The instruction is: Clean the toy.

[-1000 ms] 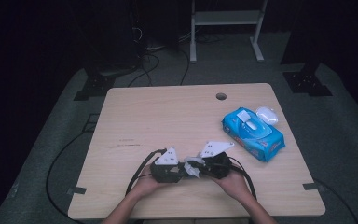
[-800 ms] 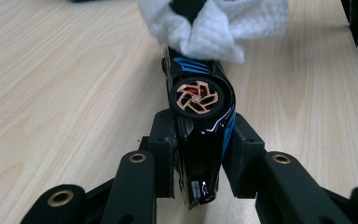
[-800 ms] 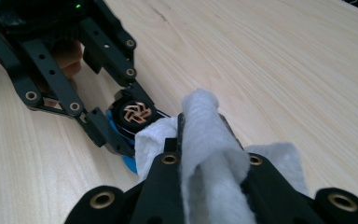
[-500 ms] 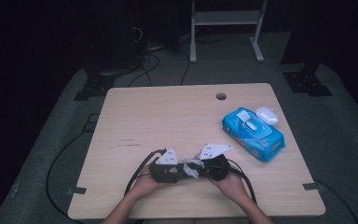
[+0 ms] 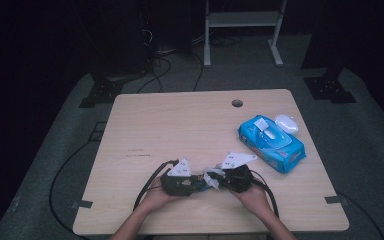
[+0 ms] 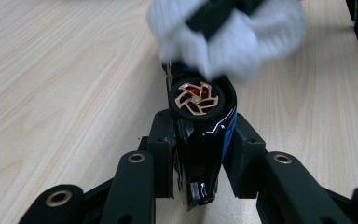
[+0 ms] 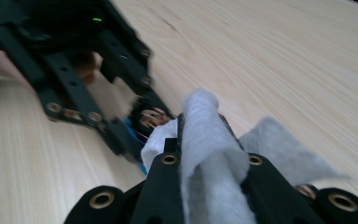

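Observation:
My left gripper is shut on a small black toy car with blue trim, gripped by its sides; a copper-spoked wheel faces the camera. A white wipe is pinched in my right gripper, which is shut on it. The wipe presses against the car's far end, blurred. In the high view both grippers, left and right, meet tip to tip near the table's front edge. In the right gripper view the car peeks out beside the wipe.
A blue pack of wet wipes lies at the table's right side with a white oval lid beside it. The wooden table has a cable hole near its far edge. Cables trail off the front left.

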`<action>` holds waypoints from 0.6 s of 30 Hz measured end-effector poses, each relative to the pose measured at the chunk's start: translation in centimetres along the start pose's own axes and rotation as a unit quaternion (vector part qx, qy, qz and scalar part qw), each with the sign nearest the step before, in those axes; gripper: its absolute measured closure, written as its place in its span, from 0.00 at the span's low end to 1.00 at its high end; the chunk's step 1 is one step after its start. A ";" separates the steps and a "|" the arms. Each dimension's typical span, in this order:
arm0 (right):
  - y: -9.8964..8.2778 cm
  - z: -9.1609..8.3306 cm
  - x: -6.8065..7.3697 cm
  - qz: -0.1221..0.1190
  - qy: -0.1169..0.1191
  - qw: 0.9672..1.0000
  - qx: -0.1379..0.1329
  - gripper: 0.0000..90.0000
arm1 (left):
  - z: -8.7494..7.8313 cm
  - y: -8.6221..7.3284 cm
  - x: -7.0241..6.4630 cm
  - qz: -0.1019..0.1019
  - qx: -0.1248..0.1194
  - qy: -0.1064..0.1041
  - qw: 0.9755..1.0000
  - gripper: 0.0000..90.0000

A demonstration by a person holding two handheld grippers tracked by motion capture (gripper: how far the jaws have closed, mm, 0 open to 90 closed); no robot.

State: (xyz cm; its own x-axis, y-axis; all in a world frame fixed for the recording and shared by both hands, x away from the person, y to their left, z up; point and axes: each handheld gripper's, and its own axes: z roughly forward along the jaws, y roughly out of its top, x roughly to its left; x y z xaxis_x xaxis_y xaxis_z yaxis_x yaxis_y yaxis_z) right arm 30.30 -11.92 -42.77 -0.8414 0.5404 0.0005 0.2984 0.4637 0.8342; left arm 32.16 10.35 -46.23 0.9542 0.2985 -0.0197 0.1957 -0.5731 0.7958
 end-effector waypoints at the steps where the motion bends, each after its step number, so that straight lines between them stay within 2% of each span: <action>1: 0.1 0.1 0.1 -0.006 -0.001 1.000 0.003 0.94 | 0.0 0.0 0.0 0.000 0.000 0.000 1.000 0.74; 3: 0.1 -0.1 -0.3 -0.004 0.000 1.000 0.006 0.94 | 0.0 -0.1 0.0 -0.002 -0.003 0.000 1.000 0.74; 8: -1.0 -1.9 -2.6 0.008 -0.052 0.999 0.015 0.94 | 0.0 -0.1 0.0 -0.004 -0.003 -0.001 1.000 0.74; 10: -1.3 -2.4 -3.2 0.029 -0.048 0.998 0.010 0.94 | 0.1 0.0 0.0 -0.001 -0.002 -0.001 1.000 0.74; 12: -1.2 -2.1 -2.8 0.027 -0.052 0.998 0.010 0.94 | 0.1 0.0 0.1 0.000 -0.002 -0.002 1.000 0.74; 15: -0.7 -1.1 -1.6 0.018 -0.021 1.000 0.005 0.94 | 0.1 0.0 0.0 -0.002 -0.002 -0.001 1.000 0.74; 16: -0.5 -0.7 -0.9 0.006 -0.014 1.000 0.003 0.94 | 0.1 0.0 0.0 -0.002 -0.001 -0.001 1.000 0.74; 18: -0.3 -0.5 -0.6 -0.013 -0.018 1.000 0.008 0.94 | 0.1 0.0 0.0 0.000 -0.001 -0.002 1.000 0.74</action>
State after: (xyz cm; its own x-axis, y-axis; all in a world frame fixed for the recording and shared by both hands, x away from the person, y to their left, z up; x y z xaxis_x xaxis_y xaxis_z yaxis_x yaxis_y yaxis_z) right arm 30.53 -12.77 -42.68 -0.8324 0.5527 -0.0403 0.2849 0.4891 0.8244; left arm 32.18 10.31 -46.28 0.9552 0.2952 -0.0220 0.1952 -0.5722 0.7966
